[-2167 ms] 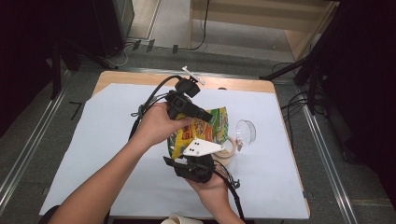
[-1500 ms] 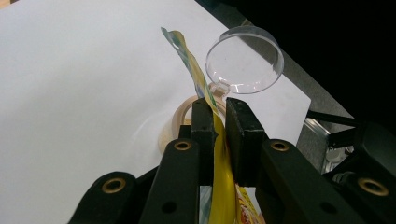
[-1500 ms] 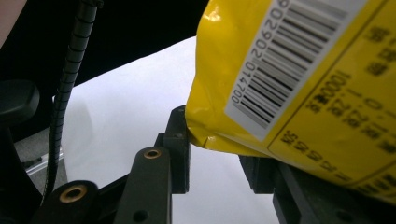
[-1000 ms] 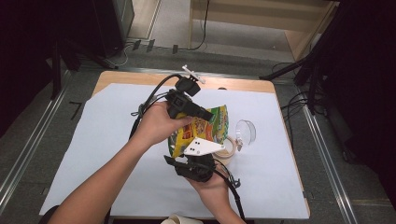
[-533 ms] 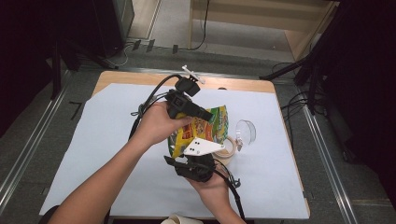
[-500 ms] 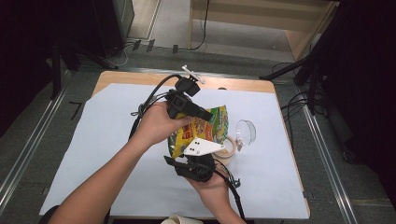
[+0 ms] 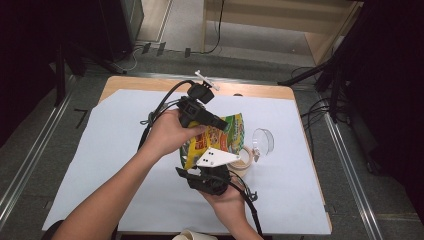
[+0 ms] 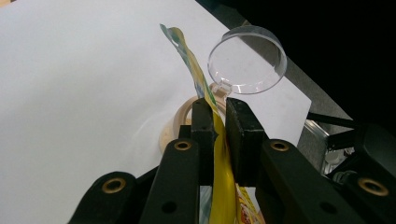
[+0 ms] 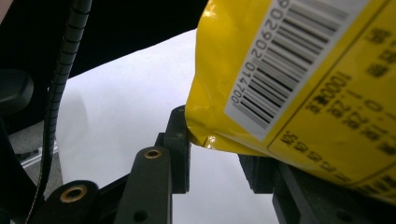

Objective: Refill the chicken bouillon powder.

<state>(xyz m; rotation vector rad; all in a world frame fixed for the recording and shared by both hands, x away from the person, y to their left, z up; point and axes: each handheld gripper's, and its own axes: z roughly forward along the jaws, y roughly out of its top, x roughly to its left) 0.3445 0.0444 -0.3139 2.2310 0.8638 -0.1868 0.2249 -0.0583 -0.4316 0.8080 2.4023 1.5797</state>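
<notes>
A yellow snack bag (image 7: 222, 137) hangs above the white sheet between my two grippers. My left gripper (image 7: 219, 123) comes in from the upper left and is shut on the bag's thin edge (image 8: 219, 154); the left gripper (image 8: 218, 109) pinches the foil from both sides. My right gripper (image 7: 210, 167) sits below the bag, under its grey plate. In the right gripper view the bag's barcode corner (image 9: 299, 84) lies between the jaws of the right gripper (image 9: 217, 140), with the left pad (image 9: 180, 140) against it. Behind the bag stands a beige round container (image 7: 243, 159) with its clear lid (image 7: 263, 141) swung open.
A white sheet (image 7: 115, 150) covers the wooden table (image 7: 250, 91). Cables trail from both grippers across the sheet. The clear lid (image 8: 246, 60) and container rim (image 8: 180, 123) lie just past the left jaws. Dark floor and cables surround the table.
</notes>
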